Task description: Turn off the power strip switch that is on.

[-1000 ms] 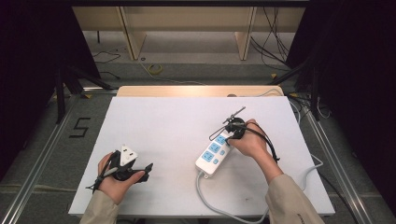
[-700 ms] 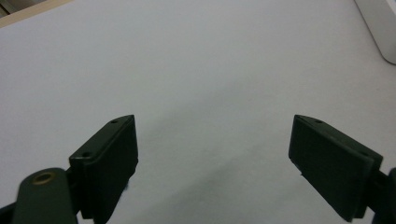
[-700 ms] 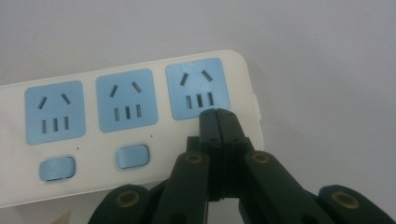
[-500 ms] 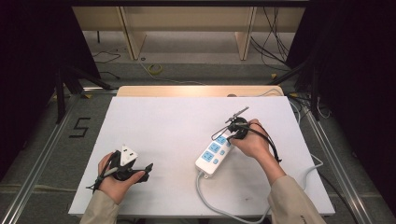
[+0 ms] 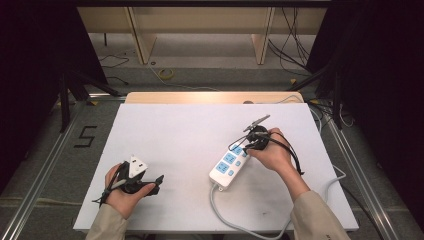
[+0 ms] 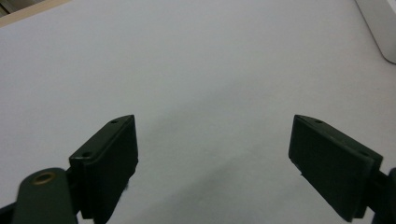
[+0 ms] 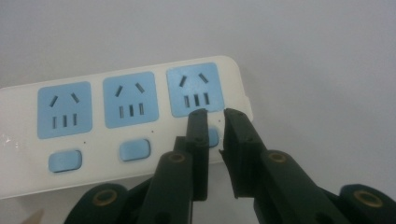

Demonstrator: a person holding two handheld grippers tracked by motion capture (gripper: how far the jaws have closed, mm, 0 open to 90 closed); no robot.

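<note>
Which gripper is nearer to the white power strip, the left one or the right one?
Right. The right gripper is over the power strip, at its end switch, jaws nearly closed. The left gripper rests far off near the table's front left, jaws open.

Lab/recording rig, white table (image 5: 190, 135) in metal frame, black curtains (image 5: 30, 70), loose floor cables (image 5: 295, 35)

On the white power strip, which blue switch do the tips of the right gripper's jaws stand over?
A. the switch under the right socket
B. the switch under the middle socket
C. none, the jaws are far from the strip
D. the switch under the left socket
A: in the right gripper view the right gripper has its nearly closed jaws over the blue switch under the rightmost socket of the power strip.
</note>
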